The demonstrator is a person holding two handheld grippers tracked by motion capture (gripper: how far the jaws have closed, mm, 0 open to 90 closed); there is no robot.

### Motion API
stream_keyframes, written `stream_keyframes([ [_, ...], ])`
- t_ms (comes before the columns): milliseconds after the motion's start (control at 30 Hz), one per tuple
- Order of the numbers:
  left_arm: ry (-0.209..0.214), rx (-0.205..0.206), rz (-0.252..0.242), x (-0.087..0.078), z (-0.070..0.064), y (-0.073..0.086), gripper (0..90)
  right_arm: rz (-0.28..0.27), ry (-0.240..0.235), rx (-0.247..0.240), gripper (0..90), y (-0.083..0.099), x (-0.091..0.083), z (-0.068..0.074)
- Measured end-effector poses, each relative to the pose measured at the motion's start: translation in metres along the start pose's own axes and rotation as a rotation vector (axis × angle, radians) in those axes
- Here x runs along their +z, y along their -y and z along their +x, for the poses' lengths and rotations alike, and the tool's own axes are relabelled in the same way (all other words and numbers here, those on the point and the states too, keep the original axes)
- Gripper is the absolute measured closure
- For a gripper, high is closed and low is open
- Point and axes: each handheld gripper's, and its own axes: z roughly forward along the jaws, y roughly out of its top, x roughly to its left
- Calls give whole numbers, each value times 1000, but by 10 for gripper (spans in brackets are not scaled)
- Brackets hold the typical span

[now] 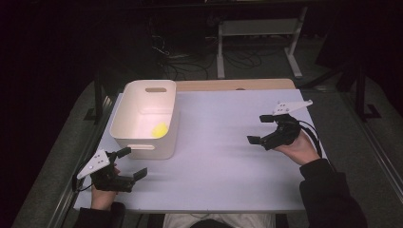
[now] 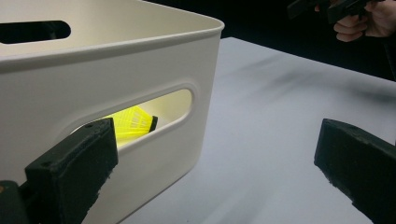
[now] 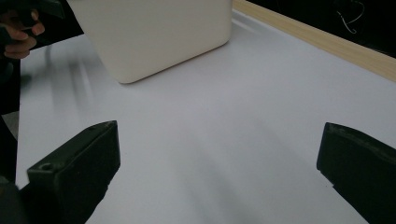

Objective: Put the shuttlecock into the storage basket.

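- White plastic bin (image 1: 124, 124): smooth, matte, rounded corners, walls tapering toward the base, an oval handle slot in each short wall. Standing at the table's far left corner.
- Inside the bin, on the floor toward the near right side: a small bright yellow object (image 1: 160, 129), glowing against the white. Seen through the near handle slot in the left gripper view as a yellow, finely gridded or ribbed piece (image 2: 130, 122) with a dark end; exact shape hard to make out.
- Table (image 1: 223, 142): flat pale lavender-white top, matte, with a light wooden strip (image 1: 237, 84) along the far edge.
- Left gripper (image 1: 130, 164): black, blocky jaws with rough, worn pad edges, spread wide apart, empty; grey three-cornered plate on top. Held just beside the bin's near wall at the table's near left.
- Right gripper (image 1: 260, 128): same build, jaws likewise parted wide with nothing between them, held over the table's right side, well apart from the bin; cable looping round the wrist.
- Dark sleeve (image 1: 328, 190) covering the right forearm, cut off at the bottom edge.
- Background beyond the table very dark: cables and a pale metal frame (image 1: 259, 35) on the floor, details murky.
- No readable writing or labels anywhere.
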Motion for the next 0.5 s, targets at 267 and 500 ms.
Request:
stream_keyframes([
  [267,-1,-1,0,0,0,0,0,-10,23,15,0,12,-7,-1],
  [500,0,0,-1,0,0,0,0,-18,35,42,0,26,-13,-3],
])
